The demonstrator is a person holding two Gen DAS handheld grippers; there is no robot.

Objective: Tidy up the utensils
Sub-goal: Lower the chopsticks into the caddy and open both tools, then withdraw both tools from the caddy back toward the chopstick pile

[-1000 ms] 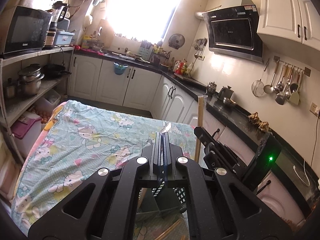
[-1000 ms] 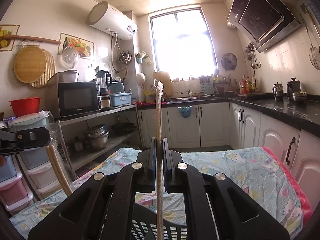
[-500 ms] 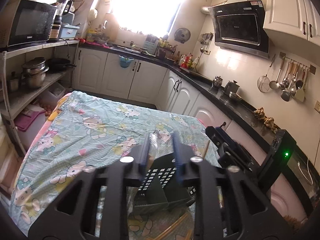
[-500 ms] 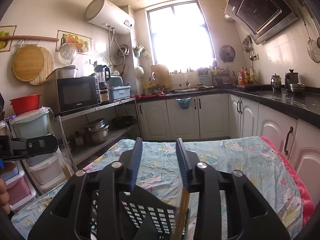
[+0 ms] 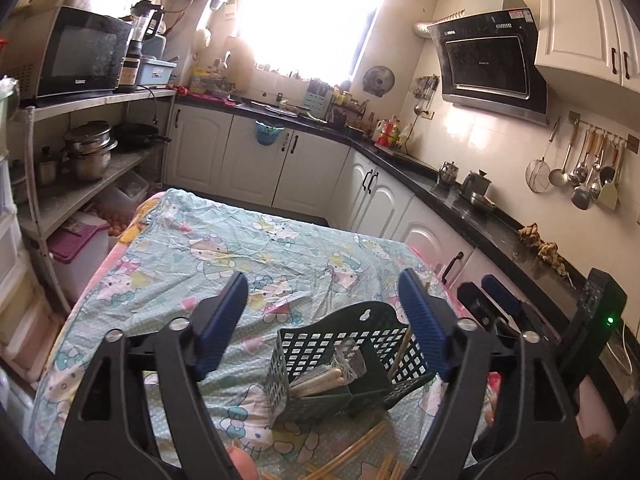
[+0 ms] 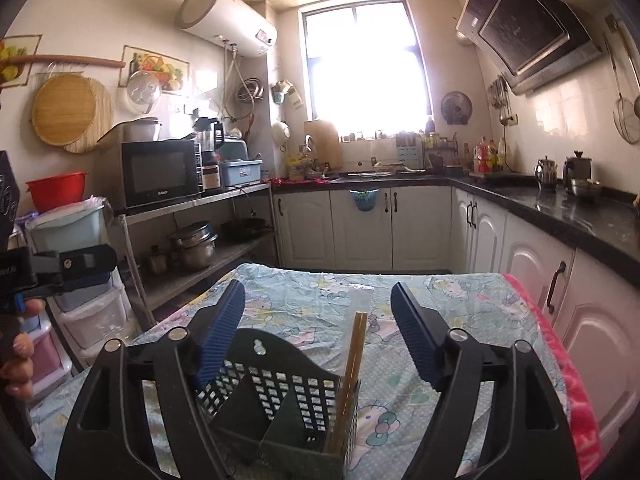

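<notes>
A dark green perforated utensil basket (image 5: 320, 340) (image 6: 280, 384) stands on the cartoon-print tablecloth (image 5: 240, 252), right below both grippers. Wooden-handled and metal utensils (image 5: 332, 372) lie in its left compartment. A bamboo chopstick (image 6: 354, 356) leans in the right one, seen between the right gripper's jaws and touched by neither pad. My left gripper (image 5: 324, 312) hovers over the basket, jaws opening, nothing in them. My right gripper (image 6: 320, 320) (image 5: 484, 298) is also opening, just right of the basket. Several loose chopsticks (image 5: 360, 448) lie in front of the basket.
A metal shelf rack (image 6: 192, 208) with a microwave and pots stands left of the table. White cabinets under a black counter (image 5: 460, 208) run close along its right side. A person's hand (image 6: 18, 356) holds the left gripper (image 6: 72, 264).
Both grippers were shut a second ago, the right one on an upright chopstick, the left on something thin. Both have opened wide; the chopstick now stands in the basket.
</notes>
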